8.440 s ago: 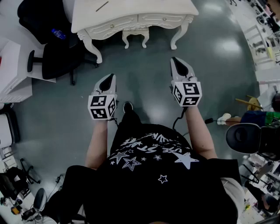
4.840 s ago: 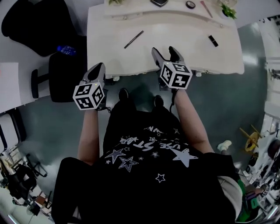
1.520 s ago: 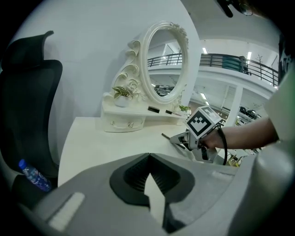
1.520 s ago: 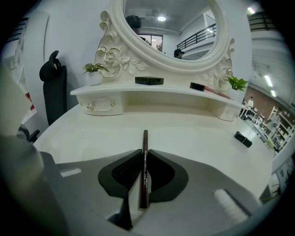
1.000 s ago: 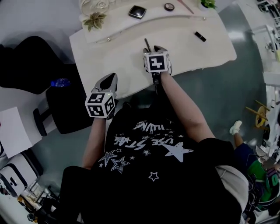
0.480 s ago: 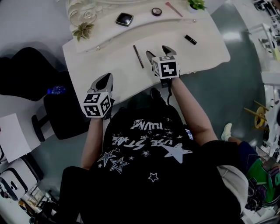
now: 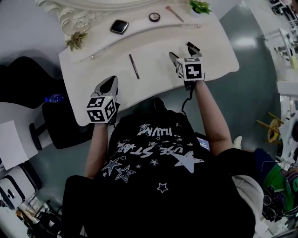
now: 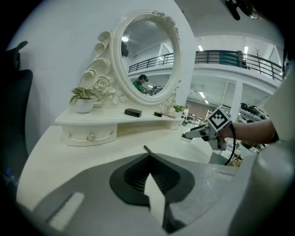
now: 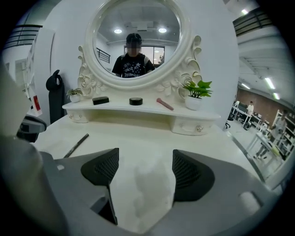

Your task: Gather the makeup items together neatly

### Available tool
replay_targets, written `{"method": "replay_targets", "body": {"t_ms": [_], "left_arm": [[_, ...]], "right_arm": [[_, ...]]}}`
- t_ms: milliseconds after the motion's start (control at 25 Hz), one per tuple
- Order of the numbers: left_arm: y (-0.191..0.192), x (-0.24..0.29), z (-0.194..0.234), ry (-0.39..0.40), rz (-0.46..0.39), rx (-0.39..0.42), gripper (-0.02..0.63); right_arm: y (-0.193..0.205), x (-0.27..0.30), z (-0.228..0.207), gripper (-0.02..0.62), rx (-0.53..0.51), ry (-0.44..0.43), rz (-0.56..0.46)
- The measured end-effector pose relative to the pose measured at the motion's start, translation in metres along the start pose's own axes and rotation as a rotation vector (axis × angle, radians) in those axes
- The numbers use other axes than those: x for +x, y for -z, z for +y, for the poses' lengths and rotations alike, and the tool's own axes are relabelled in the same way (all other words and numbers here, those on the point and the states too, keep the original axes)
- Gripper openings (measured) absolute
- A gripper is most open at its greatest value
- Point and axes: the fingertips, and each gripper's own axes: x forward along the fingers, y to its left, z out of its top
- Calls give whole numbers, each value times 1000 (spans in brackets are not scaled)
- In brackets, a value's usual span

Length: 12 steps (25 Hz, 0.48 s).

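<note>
Head view: the left gripper (image 7: pixel 110 82) hangs over the near left edge of the white dressing table (image 7: pixel 153 69), with its jaws together and nothing in them. Ahead of it, left of the table's middle, a thin dark eyeliner pencil (image 7: pixel 134 66) lies flat on the main surface, running from the near edge toward the back. The other makeup items sit on the raised shelf along the back edge. A dark square compact (image 7: pixel 119 26) lies toward the left, then a small round pot (image 7: pixel 154 17), then a slim pink stick (image 7: pixel 174 13). A small potted plant (image 7: pixel 200 6) stands at the shelf's right end. The right gripper (image 7: pixel 182 52) is over the right half of the table, near the front edge and well apart from the pencil. Its jaws have just been opening and stand wide apart, and the right gripper view shows only bare tabletop between them.
</note>
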Motion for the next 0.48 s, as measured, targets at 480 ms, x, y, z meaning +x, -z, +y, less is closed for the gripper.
{"method": "replay_targets", "body": {"t_ms": [480], "left_arm": [[-12, 40, -43, -73, -7, -10, 2]], "right_arm": [[20, 17, -86, 290, -181, -56, 125]]}}
